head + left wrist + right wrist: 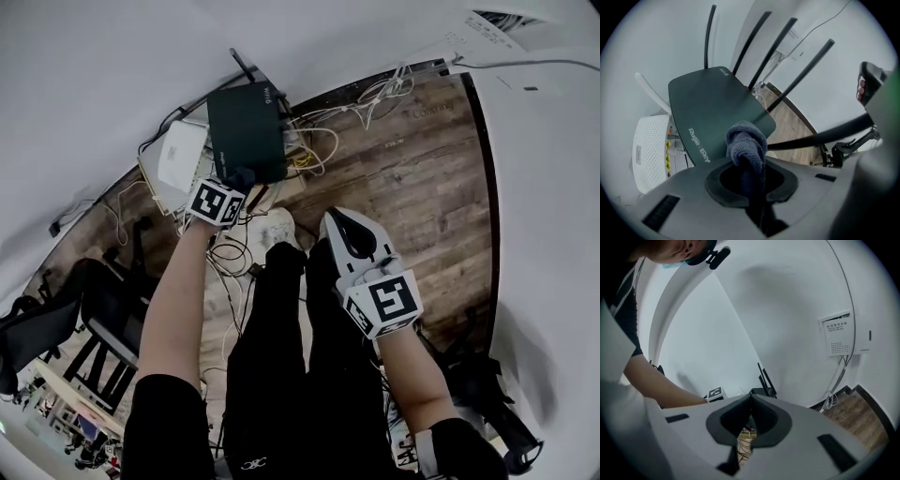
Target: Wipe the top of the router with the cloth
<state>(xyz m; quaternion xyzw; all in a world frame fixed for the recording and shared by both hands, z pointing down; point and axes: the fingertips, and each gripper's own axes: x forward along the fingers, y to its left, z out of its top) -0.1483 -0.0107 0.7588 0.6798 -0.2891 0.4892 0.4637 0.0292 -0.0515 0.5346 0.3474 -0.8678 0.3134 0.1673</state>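
Observation:
A dark green router with several black antennas sits against the white wall. My left gripper is shut on a bunched blue-grey cloth, whose tip rests at the router's near edge. In the head view the cloth shows as a dark lump at the router's front edge. My right gripper hangs shut and empty over the person's legs, away from the router. The router's antennas show far off in the right gripper view.
A white box-shaped device with yellow ports stands left of the router. Tangled white cables lie on the wooden floor to the right. A wall-mounted white box hangs on the wall. Black chair legs stand at left.

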